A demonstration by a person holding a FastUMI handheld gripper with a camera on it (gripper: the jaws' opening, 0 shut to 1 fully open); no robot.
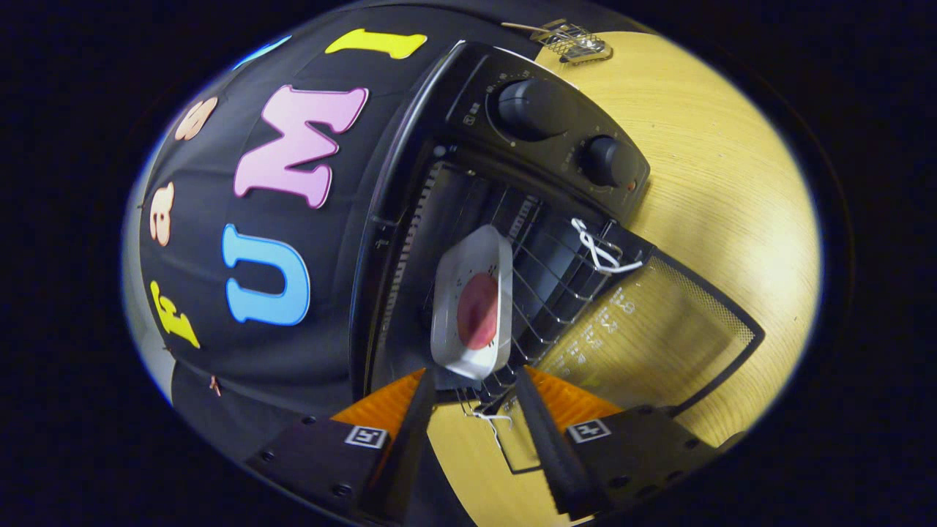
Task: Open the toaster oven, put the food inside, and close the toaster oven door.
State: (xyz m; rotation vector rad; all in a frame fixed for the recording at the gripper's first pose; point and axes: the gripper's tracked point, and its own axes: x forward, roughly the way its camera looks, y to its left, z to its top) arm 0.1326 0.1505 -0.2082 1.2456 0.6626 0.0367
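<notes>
The black toaster oven (468, 110) stands on the wooden table with its glass door (659, 329) swung fully open and lying flat. A white square dish (448, 293) carrying a round red piece of food (477, 311) sits on the wire rack (556, 285) in the oven's mouth. My gripper (474, 375) is just in front of the oven, open. The dish's near edge lies between the fingertips (427, 377), with a thin gap on each side, so neither finger seems to press on it.
Two round knobs (534, 110) sit on the oven's control panel. A white cord (596, 252) is tied at the corner where rack and door meet, and another bit of it (487, 419) hangs by my fingers. A small wire object (578, 40) lies on the table (732, 183) beyond the oven.
</notes>
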